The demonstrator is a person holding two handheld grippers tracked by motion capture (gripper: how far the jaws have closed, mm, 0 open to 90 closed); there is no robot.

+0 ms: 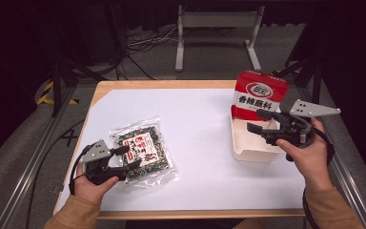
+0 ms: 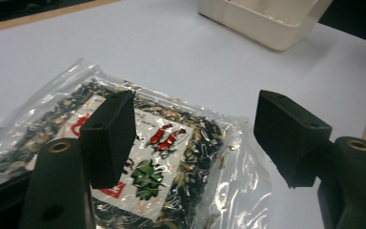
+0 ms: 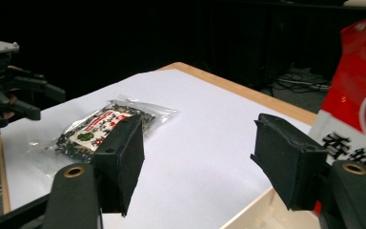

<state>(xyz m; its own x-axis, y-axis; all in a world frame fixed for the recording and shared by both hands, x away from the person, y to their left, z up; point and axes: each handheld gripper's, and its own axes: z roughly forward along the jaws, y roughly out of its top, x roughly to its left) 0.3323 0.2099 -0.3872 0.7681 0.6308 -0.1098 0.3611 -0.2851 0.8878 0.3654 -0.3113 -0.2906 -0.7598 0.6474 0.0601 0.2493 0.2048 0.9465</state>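
Observation:
A clear bag (image 1: pixel 143 148) of dark dried bits with a red and white label lies flat at the front left of the white sheet. My left gripper (image 1: pixel 131 156) hovers at its near edge, open. In the left gripper view the jaws (image 2: pixel 195 119) stand wide apart above the bag (image 2: pixel 171 157) with nothing pinched. A red and white pouch (image 1: pixel 257 93) stands upright in a cream bin (image 1: pixel 250 152) at the right. My right gripper (image 1: pixel 255 119) is open beside the pouch, over the bin. In the right gripper view (image 3: pixel 198 148) nothing is between its jaws, and the pouch (image 3: pixel 357 109) rises at the right.
A white sheet (image 1: pixel 195 119) covers most of the wooden table (image 1: pixel 171 85). The bin's rim (image 3: pixel 262 210) sits just under the right jaws. Across the table, the left gripper (image 3: pixel 50 102) shows beside the bag (image 3: pixel 100 126). A metal stand and cables lie on the floor beyond.

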